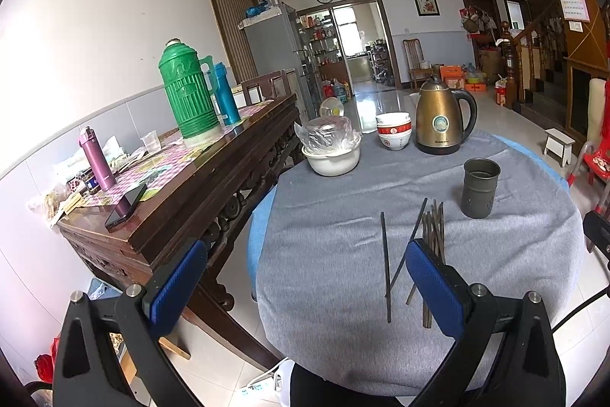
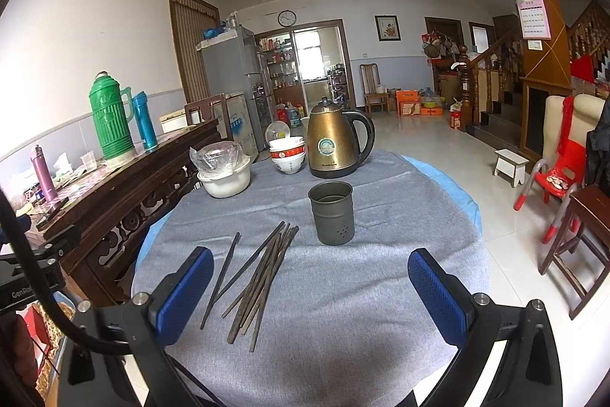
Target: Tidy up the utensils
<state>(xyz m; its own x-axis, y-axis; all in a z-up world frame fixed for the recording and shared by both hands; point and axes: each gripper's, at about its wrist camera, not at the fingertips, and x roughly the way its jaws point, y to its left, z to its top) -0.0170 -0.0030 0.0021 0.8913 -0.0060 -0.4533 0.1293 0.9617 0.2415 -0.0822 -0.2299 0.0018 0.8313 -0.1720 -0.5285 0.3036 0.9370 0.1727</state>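
On the round table's grey cloth [image 2: 381, 273] a loose bundle of dark chopsticks [image 2: 263, 277] lies flat, fanned slightly, with one stick [image 2: 221, 277] lying apart to its left. Just beyond the bundle's far tips stands a dark metal chopstick holder [image 2: 331, 212], upright, seemingly empty, with small drain holes low on its wall. Further back are a bronze electric kettle [image 2: 335, 140], stacked bowls [image 2: 288, 155] and a white basin covered in plastic [image 2: 225, 174].

Judging by this layout, the task has not started: no stick is in the holder and none is held. The right gripper [image 2: 309, 288] hovers above the near cloth with its blue pads spread wide and nothing between them. The left gripper [image 1: 305, 288] is likewise wide apart and empty, its right pad in front of the bundle's near end in the left wrist view.

The next move likely calls for lowering one gripper over the bundle, closing across the sticks near mid-length, then tipping them upright over the holder's mouth. The sticks are thin and lie flush on soft cloth, so the pads would probably need to press into the fabric; some may slip or splay.
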